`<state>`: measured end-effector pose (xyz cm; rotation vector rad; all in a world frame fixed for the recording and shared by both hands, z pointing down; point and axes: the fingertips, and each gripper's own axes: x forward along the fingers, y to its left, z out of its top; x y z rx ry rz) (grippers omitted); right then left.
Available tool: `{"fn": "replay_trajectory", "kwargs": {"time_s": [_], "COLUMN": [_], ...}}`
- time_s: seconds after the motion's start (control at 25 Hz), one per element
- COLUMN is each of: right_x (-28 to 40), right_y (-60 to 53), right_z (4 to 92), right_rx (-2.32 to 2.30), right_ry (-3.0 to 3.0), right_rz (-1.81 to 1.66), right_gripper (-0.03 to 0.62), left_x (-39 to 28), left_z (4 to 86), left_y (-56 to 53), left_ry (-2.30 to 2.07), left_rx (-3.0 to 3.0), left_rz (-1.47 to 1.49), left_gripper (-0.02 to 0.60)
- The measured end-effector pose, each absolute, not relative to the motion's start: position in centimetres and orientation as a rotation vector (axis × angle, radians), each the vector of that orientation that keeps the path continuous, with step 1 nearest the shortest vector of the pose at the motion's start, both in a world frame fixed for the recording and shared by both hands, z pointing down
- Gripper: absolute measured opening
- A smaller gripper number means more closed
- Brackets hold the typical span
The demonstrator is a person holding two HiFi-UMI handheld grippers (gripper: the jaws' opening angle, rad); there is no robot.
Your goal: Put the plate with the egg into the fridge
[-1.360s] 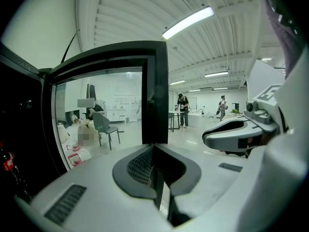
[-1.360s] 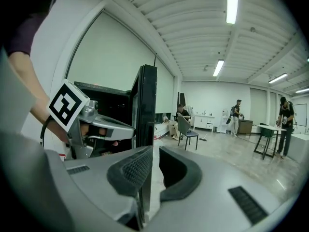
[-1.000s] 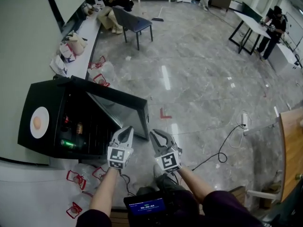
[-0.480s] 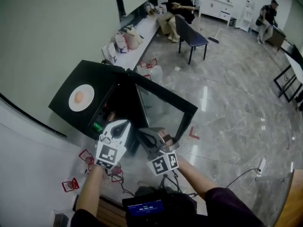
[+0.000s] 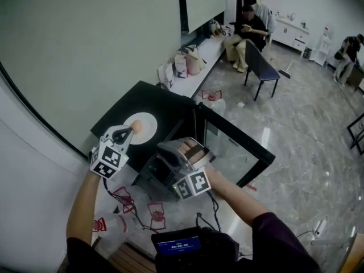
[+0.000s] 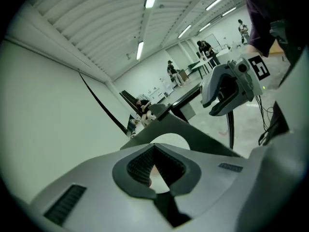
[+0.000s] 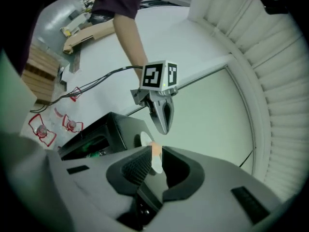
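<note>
The left gripper [image 6: 154,147] has its jaws drawn together at the tips with nothing clamped in them. It hangs over the near-left rim of the white plate [image 5: 149,123], close to that rim, though I cannot tell whether it touches. Through the small window between its curved pads a sliver of plate and a trace of orange show. The plate is on the black top of the fridge [image 5: 119,114], not yet inside it, and the egg [image 5: 136,126] sits on it off-centre, toward the near-left side nearest that gripper. The right gripper [image 7: 157,151] is lower and to the right, in front of the fridge's open compartment, its jaws a little apart and holding nothing. The glass door [image 5: 233,147] stands swung out to the right. By my reading the step in hand is the reach for the plate, with the way in already clear. Next, the left jaws must part, close on the rim and carry the plate level down to the opening so that the egg does not roll. The plate lies flat and face up; being round, it has no long axis. The egg is too small here to give its long axis with confidence.
</note>
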<state>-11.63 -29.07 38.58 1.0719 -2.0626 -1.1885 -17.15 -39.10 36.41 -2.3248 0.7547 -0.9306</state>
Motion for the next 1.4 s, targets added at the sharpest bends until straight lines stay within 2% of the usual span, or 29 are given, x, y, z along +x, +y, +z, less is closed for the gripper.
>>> {"fn": "replay_trajectory", "kwargs": {"time_s": [0.08,0.28,0.8,1.4], "right_x": [-12.8,-14.0,-13.3,-10.8], "right_y": [-30.7,-34.4,-35.4,-33.1], "right_z": [38.5,39.2,40.7,42.5], "right_rx": [1.002,0.816,0.463,0.415], "right_ry": [-2.020,-1.943,-1.863,-1.799], "right_rz": [-1.220,-1.224,-1.252,-1.255], "right_gripper": [0.055,0.112,0.117,0.117], "left_x": [-18.2,-19.0,-20.6,-17.4], "left_z": [36.6,38.0,42.6,43.6], "left_y": [-41.4,-45.7,-53.5,-50.2], "left_ry": [0.726,0.676,0.710,0.614], "left_rx": [-2.298,-2.278,-2.233,-2.350], "left_rz": [-1.017,-1.178,-1.550,-1.522], "left_gripper": [0.008,0.008,0.008,0.008]}}
